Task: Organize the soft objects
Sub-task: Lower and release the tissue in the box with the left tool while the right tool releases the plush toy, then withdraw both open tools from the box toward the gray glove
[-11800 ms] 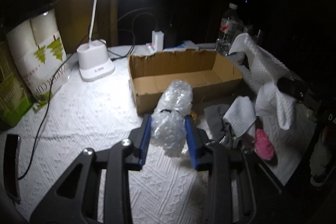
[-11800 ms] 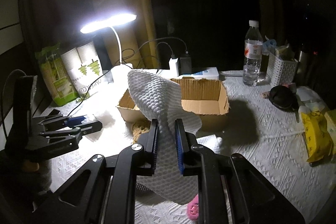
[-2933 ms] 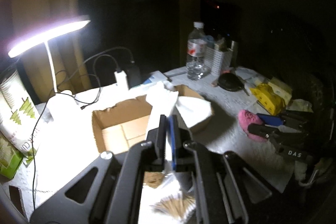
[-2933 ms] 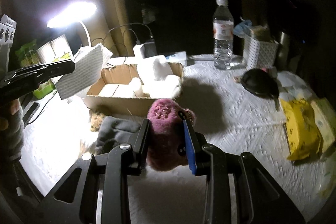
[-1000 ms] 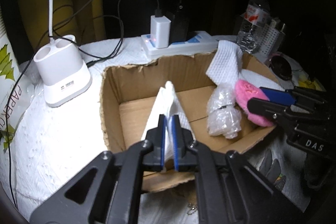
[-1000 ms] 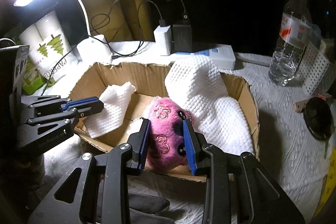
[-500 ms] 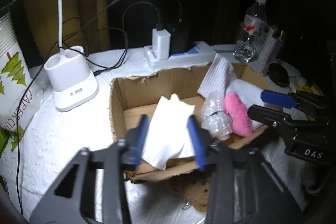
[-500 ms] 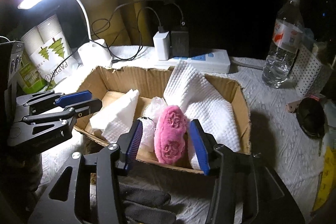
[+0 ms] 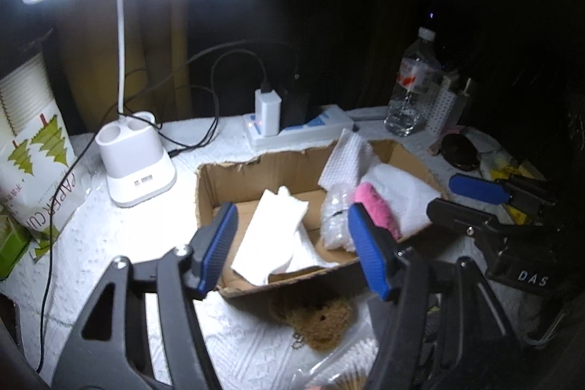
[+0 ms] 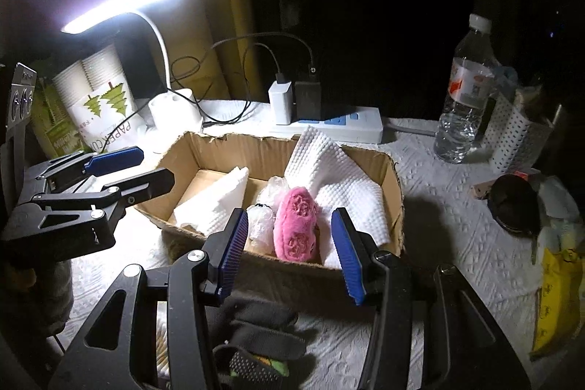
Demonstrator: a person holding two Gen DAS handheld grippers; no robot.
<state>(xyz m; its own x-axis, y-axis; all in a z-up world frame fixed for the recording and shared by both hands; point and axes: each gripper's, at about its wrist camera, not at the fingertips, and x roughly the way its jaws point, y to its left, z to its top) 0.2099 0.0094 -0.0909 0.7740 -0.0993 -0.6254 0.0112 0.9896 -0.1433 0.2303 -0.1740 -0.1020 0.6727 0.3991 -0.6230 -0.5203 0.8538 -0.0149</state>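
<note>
An open cardboard box [image 9: 256, 170] [image 10: 234, 148] sits on the white table. It holds a folded white tissue [image 9: 270, 229] [image 10: 215, 203], a bubble wrap bundle [image 9: 336, 218] [image 10: 263, 211], a pink plush slipper [image 9: 376, 211] [image 10: 296, 225] and a white waffle towel [image 9: 398, 192] [image 10: 336, 178]. My left gripper [image 9: 292, 247] [image 10: 135, 167] is open and empty, above the box's near left. My right gripper [image 10: 289, 251] [image 9: 457, 196] is open and empty, just in front of the slipper.
A lit desk lamp [image 9: 135, 167] and a paper cup pack [image 9: 33, 170] stand left. A power strip with chargers [image 9: 292, 127] lies behind the box. A water bottle [image 10: 464, 97] is right. A brown fuzzy item [image 9: 321, 320] and dark gloves [image 10: 252, 331] lie in front.
Both grippers opened and let go: the tissue and the pink slipper now lie in the box. Both grippers have pulled back and up from the box.
</note>
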